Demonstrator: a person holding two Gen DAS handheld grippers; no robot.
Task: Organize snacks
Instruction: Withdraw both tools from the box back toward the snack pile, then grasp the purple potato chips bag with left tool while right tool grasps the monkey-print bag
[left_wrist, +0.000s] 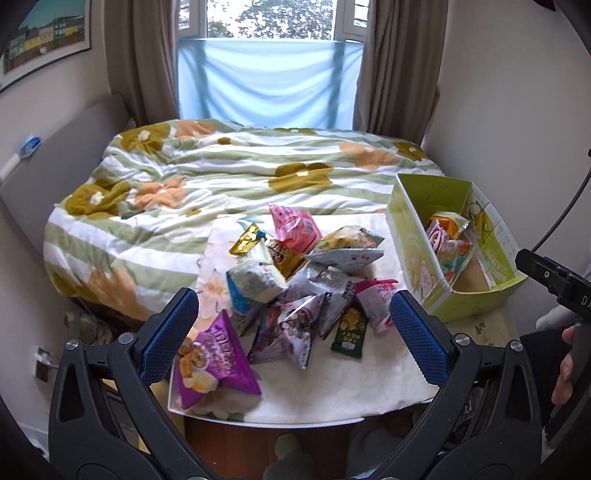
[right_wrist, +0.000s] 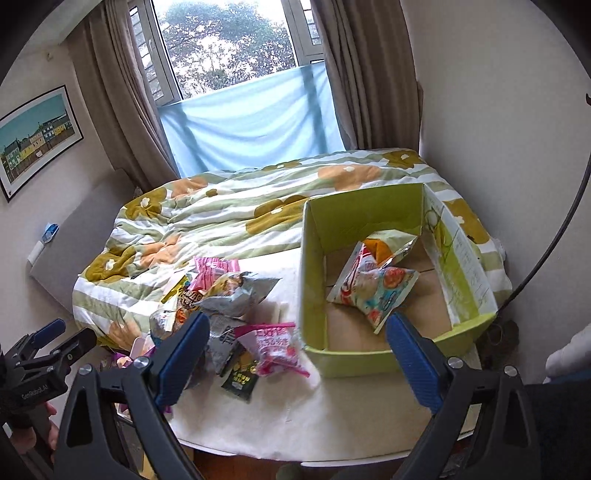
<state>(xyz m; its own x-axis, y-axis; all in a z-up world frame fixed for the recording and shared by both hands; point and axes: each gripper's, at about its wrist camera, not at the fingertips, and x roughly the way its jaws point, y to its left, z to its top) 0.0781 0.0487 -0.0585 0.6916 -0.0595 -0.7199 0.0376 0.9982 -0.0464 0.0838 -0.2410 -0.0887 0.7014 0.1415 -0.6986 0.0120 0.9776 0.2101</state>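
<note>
Both hand-held grippers, left (left_wrist: 291, 328) and right (right_wrist: 295, 350), gape empty above the worktop (right_wrist: 332, 413); snack packets (left_wrist: 295, 288) lie heaped mid-worktop for sorting; the green box (right_wrist: 314, 280) at the right edge already holds a few.

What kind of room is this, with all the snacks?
It looks like a bedroom. A bed with a flowery quilt fills most of it, brown curtains hang beside the window, and a framed picture is on the wall.

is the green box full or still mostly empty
Mostly empty. The green box holds only a couple of snack bags; bare cardboard floor shows around them.
</note>
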